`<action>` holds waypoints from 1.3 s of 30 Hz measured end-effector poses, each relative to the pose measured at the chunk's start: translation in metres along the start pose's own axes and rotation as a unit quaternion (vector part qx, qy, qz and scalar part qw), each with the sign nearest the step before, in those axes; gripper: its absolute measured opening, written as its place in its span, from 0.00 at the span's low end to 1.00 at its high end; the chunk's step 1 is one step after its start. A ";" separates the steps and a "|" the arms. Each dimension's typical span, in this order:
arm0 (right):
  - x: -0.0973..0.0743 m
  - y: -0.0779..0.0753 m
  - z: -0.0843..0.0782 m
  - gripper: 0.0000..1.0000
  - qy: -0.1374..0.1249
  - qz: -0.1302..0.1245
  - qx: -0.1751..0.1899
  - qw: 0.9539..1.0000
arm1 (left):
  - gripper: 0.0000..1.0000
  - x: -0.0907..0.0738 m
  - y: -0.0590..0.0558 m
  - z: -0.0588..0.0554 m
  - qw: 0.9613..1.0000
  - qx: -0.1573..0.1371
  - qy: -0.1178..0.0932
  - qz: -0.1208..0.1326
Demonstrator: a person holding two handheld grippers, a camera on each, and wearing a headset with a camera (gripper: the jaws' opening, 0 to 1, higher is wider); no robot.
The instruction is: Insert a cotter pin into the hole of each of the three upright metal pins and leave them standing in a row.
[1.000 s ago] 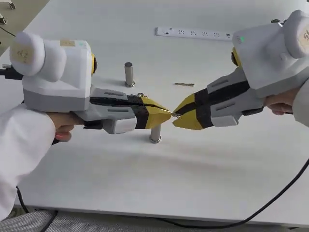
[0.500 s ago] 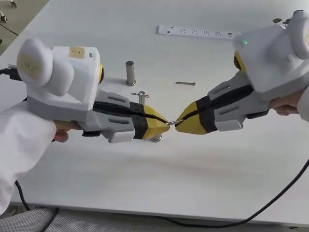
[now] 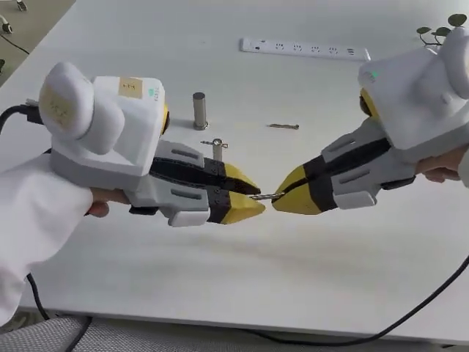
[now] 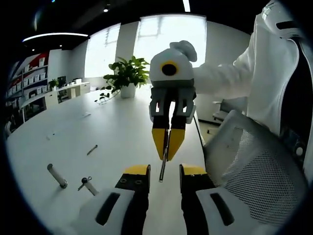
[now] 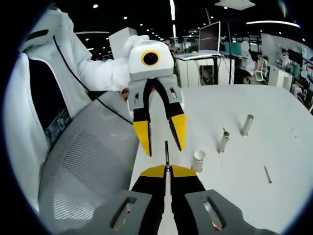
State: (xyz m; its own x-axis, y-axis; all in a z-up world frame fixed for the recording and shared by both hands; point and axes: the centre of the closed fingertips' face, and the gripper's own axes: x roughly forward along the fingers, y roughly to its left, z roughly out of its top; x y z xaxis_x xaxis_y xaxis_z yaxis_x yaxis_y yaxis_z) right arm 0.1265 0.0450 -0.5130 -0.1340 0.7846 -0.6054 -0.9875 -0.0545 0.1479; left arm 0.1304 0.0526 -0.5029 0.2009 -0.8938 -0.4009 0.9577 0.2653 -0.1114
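My right gripper (image 3: 283, 199) is shut on a thin cotter pin (image 3: 266, 196) that pokes out toward my left gripper (image 3: 250, 202). In the left gripper view the left gripper (image 4: 164, 175) stands open, with the cotter pin's (image 4: 162, 169) free end reaching between its jaws. A bare upright metal pin (image 3: 198, 110) stands at the back. A second pin (image 3: 218, 149), with a cotter pin through its top, is closer. In the right gripper view all three pins stand in a row: far (image 5: 247, 125), middle (image 5: 223, 141) and near (image 5: 198, 161).
A loose cotter pin (image 3: 283, 126) lies on the white table (image 3: 242, 279) right of the pins. A white power strip (image 3: 304, 50) runs along the back, a plant (image 3: 440, 31) sits at the far right corner. A black cable (image 3: 410, 308) hangs over the front edge.
Both grippers have drifted slightly toward the table's front, still tip to tip. The left gripper now covers the nearest pin, and the pin with a cotter shows behind it.
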 end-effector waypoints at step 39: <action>0.009 -0.049 -0.035 0.00 0.015 -0.068 0.027 0.997 | 0.13 0.027 0.063 -0.063 0.986 -0.098 0.015 0.138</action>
State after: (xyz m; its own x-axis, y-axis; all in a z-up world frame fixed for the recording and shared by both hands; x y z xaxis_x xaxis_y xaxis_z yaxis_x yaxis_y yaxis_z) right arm 0.1707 0.0332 -0.5531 -0.0018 0.7636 -0.6457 -0.9908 0.0860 0.1045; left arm 0.1830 0.0677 -0.5779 0.4386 -0.7680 -0.4667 0.8094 0.5632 -0.1661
